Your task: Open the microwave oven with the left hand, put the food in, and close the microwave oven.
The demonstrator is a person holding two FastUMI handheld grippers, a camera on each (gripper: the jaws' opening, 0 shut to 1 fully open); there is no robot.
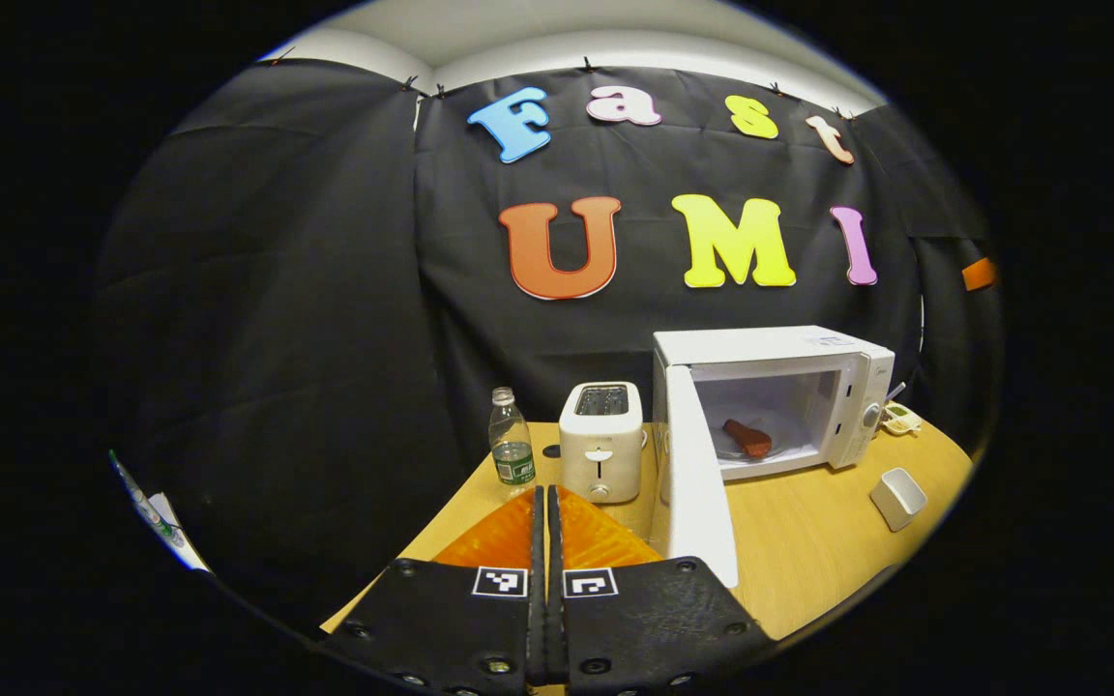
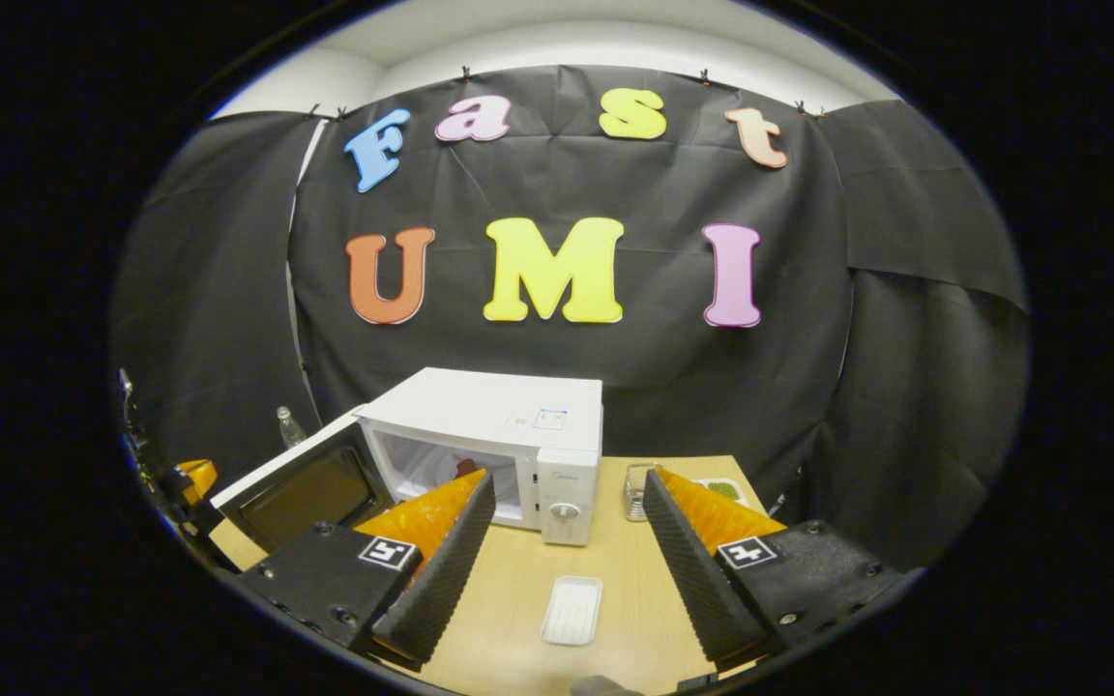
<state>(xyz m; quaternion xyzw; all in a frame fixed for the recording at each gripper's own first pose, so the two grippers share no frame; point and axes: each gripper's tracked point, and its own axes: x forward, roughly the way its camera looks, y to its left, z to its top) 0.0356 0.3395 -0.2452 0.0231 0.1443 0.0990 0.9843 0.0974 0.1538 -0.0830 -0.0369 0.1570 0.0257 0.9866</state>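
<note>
The bench is a light wood surface set against the black cloth wall, and it carries every item noted below.

The microwave oven is white and stands at the back of the bench, toward the right in the left gripper view. Its door is swung fully open on the left-hand hinge, its edge turned toward that camera. In the right gripper view the dark inner face of the door is seen. The cavity is lit and pale inside.

The toaster is white and stands just beside the microwave oven, on its left. A clear water bottle with a green label stands upright to the left of the toaster, near it but apart.

A small white tray lies on the bench in front of the microwave oven, well clear of the door; it appears empty.

The food, a reddish-brown piece, lies inside the microwave oven on the cavity floor.

The left gripper has its fingers pressed together with nothing between them, held above the near-left edge of the bench. The right gripper has its fingers spread wide apart, holding nothing, and points at the front of the microwave oven.
</note>
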